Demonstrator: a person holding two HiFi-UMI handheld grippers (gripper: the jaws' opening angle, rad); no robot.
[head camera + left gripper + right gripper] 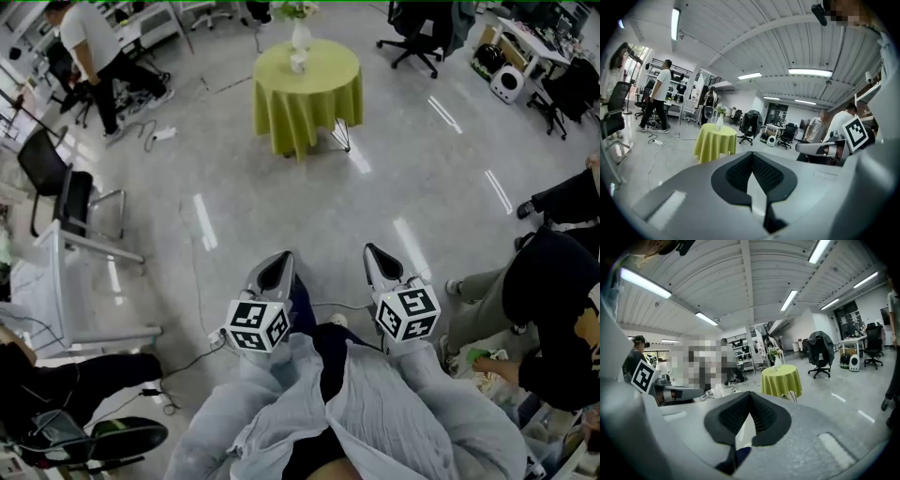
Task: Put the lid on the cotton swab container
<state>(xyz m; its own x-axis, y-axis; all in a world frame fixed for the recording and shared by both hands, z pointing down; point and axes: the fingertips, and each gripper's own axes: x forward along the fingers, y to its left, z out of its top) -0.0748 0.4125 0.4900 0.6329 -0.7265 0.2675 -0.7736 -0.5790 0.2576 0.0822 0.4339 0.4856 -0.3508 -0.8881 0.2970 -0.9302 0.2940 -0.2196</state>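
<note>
Both grippers are held low in front of the person's body, pointing across the floor at a round table with a yellow-green cloth (307, 89). On it stand a white vase of flowers (300, 36) and a small white item (297, 63), too small to identify. My left gripper (277, 265) is shut with nothing in it, its jaws meeting at the tip (751, 154). My right gripper (378, 258) is shut and empty too (750, 393). The table (715, 143) (781, 379) is well beyond reach of both. No cotton swab container or lid can be made out.
A metal frame and black chair (58, 192) stand at the left, with cables (173, 370) on the floor. A person (94, 56) bends at the far left, and another sits at the right (553, 309). An office chair (422, 33) stands behind the table.
</note>
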